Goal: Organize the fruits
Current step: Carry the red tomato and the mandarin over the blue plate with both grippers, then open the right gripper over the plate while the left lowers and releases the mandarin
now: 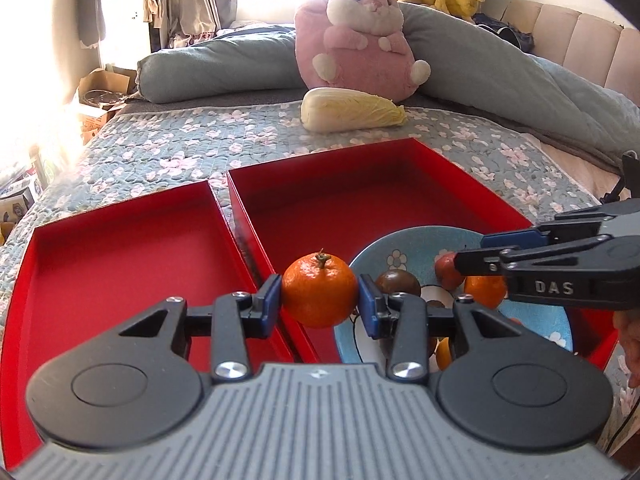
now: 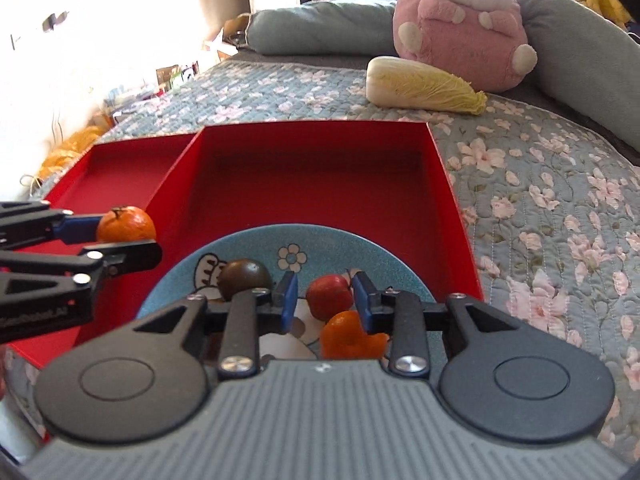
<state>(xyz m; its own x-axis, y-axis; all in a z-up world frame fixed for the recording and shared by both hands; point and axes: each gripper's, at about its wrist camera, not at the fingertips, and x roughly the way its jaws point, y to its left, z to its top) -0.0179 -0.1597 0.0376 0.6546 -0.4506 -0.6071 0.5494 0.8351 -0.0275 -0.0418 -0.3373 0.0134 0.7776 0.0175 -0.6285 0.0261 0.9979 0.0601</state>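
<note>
My left gripper (image 1: pixel 319 300) is shut on an orange mandarin (image 1: pixel 319 290) and holds it above the wall between the two red boxes; the mandarin also shows in the right wrist view (image 2: pixel 126 224). A blue plate (image 2: pixel 192 276) lies in the right red box (image 2: pixel 312 184) with a dark tomato (image 2: pixel 245 278), a red tomato (image 2: pixel 330 295) and an orange fruit (image 2: pixel 344 336). My right gripper (image 2: pixel 325 300) is open, its blue pads either side of the red tomato with gaps. The left red box (image 1: pixel 120 248) is beside it.
The boxes sit on a floral quilted bed (image 2: pixel 540 200). A napa cabbage (image 1: pixel 352 110) and a pink plush rabbit (image 1: pixel 360 40) lie behind the boxes, with grey-blue bedding (image 1: pixel 220 68) rolled along the back. Cardboard boxes (image 1: pixel 100 96) stand off the bed's left.
</note>
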